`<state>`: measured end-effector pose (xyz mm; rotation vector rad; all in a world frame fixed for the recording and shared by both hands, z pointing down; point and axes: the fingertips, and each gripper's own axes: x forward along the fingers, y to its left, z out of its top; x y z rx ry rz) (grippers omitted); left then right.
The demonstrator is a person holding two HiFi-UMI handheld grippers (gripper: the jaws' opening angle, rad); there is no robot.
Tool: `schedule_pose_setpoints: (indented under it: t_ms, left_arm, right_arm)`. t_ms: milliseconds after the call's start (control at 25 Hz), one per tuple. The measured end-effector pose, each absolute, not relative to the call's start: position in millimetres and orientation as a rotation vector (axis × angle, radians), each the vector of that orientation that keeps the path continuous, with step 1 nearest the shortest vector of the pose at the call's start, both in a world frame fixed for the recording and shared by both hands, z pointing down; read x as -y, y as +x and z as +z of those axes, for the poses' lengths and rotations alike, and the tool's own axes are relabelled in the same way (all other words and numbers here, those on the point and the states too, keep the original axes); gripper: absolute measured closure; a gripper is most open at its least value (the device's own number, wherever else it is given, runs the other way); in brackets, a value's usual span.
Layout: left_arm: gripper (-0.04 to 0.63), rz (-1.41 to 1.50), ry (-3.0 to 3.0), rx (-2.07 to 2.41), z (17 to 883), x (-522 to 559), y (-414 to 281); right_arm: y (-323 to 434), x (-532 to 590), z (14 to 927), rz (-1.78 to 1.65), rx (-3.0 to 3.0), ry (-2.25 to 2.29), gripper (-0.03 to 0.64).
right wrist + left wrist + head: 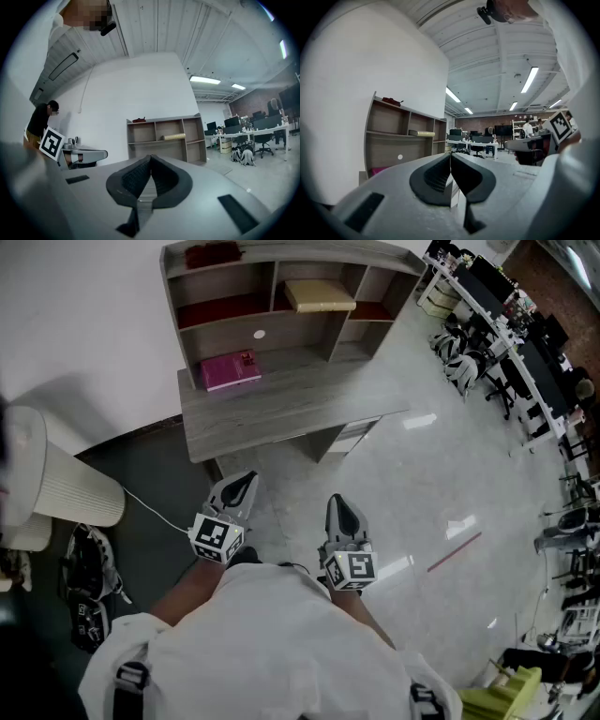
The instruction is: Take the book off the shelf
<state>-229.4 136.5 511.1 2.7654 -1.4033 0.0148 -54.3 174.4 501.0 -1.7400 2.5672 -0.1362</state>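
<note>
Your left tongs (pixel 240 486) and right tongs (pixel 337 507) are both pressed together with nothing between them. You hold them side by side in front of you, well apart from the bench (pixel 281 418). The tan book (pixel 320 294) lies flat in the upper middle compartment of the shelf (pixel 281 334). A pink book (pixel 231 369) rests on the bench beneath, toward the left.

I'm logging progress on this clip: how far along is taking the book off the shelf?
Done: nothing yet. The flat tan book lies in the middle upper compartment of the grey wooden shelf unit.
In hand: nothing. The left gripper and right gripper are both shut and empty, well short of the shelf.
Left: step closer, open a gripper, grip the book and pull it out.
</note>
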Motion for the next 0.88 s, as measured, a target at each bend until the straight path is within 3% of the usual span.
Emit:
schedule_pose_setpoints:
  t_ms: [440,680,880]
  left_arm:
    - [0.578,0.064,2.755,1.353,519.4,-152.7,-193.2]
    - [0.578,0.081,2.748,1.337,514.6,-163.8,-181.3]
    - [0.578,0.091,2.764,1.330,512.2,-171.3,-167.5]
  right_arm:
    - [-18.0,-180.0,510.4,-0.184,-2.582,-1.688,0.601]
    - [-23.0,-204.0,497.3,-0.153,-2.641,-1.357,0.600]
    - [-9.5,-211.6,502.9,-0.169,-2.643,-1.353,0.600]
